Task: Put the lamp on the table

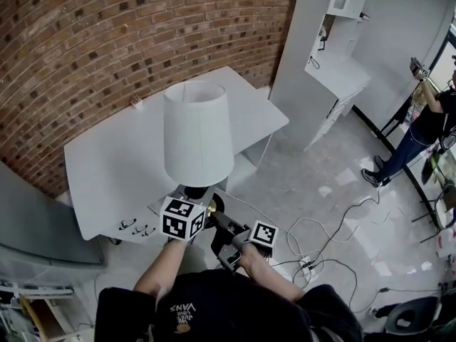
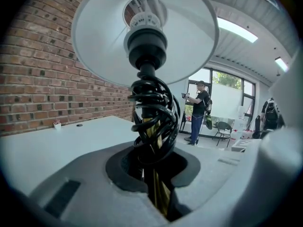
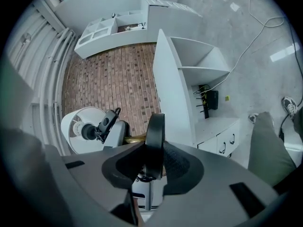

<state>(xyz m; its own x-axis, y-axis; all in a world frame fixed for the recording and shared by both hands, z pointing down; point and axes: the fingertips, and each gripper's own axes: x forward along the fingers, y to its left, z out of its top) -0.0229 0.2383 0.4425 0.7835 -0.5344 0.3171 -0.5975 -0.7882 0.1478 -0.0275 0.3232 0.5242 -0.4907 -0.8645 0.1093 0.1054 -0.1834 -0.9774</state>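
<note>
Gripping the stem: the left hand-held gripper had its jaws closed almost together on the thin brass stem of the white-shaded table lamp, just under the coil of black cord wound round that stem.
Right hand-held gripper: its jaws stood wide and were clamped on the lamp's flat round black base, which showed edge-on between the pads.
Lamp: it was carried in the air by both hand-held grippers, with the tapered white shade uppermost. It hung just off the near front edge of the long white desk and did not rest on it.
Desk: it stood against the red brick wall, and a small pot-like thing sat at its far edge.
Beyond the desk: grey floor with loose cables, and white shelving further off.
</note>
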